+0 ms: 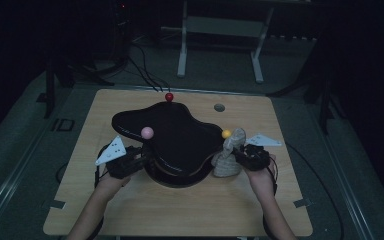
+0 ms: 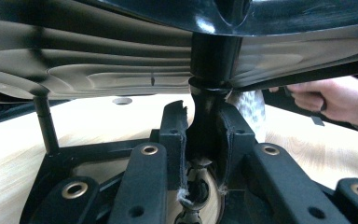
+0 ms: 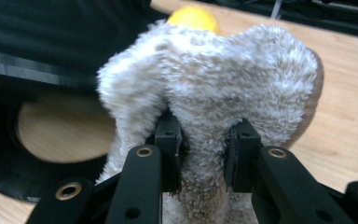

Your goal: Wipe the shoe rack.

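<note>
Beside the glossy black stand (image 1: 180,140), fluffy beige sock (image 3: 214,93) pinched in right gripper (image 3: 204,154), left gripper (image 2: 204,140) clamping stand's post (image 2: 209,112)

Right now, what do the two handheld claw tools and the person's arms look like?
Each is black. The left claw and right claw both carry a pale grey three-cornered plate on top, dotted with small dark holes. Up close, each has two black jaws on linked bars with brass-coloured rivets. A dark cable trails from each tool. The forearms are bare, with no sleeves in sight.
</note>
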A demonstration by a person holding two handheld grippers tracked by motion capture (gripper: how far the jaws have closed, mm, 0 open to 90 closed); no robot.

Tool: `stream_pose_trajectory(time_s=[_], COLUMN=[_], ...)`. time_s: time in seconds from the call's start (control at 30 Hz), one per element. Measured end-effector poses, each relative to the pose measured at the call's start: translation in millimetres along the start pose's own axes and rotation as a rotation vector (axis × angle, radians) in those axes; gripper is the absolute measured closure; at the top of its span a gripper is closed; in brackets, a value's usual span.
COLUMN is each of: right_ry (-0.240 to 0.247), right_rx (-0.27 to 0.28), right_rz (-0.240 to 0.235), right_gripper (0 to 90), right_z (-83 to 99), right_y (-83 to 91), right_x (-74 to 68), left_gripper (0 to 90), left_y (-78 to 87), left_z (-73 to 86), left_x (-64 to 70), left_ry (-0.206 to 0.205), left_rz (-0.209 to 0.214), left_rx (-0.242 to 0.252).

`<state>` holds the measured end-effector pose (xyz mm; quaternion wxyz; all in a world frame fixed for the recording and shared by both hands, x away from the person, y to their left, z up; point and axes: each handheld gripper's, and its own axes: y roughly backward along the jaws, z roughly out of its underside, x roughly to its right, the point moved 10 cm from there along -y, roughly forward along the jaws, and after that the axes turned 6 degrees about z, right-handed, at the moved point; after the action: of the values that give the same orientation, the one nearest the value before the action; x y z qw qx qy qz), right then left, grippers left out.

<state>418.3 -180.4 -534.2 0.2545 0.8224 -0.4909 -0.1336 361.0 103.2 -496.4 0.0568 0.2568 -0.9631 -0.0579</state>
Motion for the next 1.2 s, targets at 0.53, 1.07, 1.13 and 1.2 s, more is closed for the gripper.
stream_pose_trajectory(time_s=[0.53,1.07,1.13,1.2], right_ry=[0.042,0.15,0.163,0.163], right_rx=[0.008,0.084,0.068,0.048], right_rz=[-0.048,-0.138,-0.144,-0.159], right_gripper=[71.1,71.3,71.4,71.3], right_z=[0.8,-25.8,-19.0,-13.1], right_y=[15.5,44.4,41.8,40.2], right_x=[-20.8,-76.9,-82.2,-84.3], left_gripper=[75.0,74.9,75.0,74.9], left_y=[0.1,0.0,0.2,0.1], left_z=[0.5,0.4,0.4,0.4], left_x=[-0.1,-0.6,-0.7,-0.5], left_ry=[0.003,0.01,0.011,0.009], left_rz=[0.007,0.004,0.002,-0.001], left_rx=[0.007,0.007,0.007,0.006])
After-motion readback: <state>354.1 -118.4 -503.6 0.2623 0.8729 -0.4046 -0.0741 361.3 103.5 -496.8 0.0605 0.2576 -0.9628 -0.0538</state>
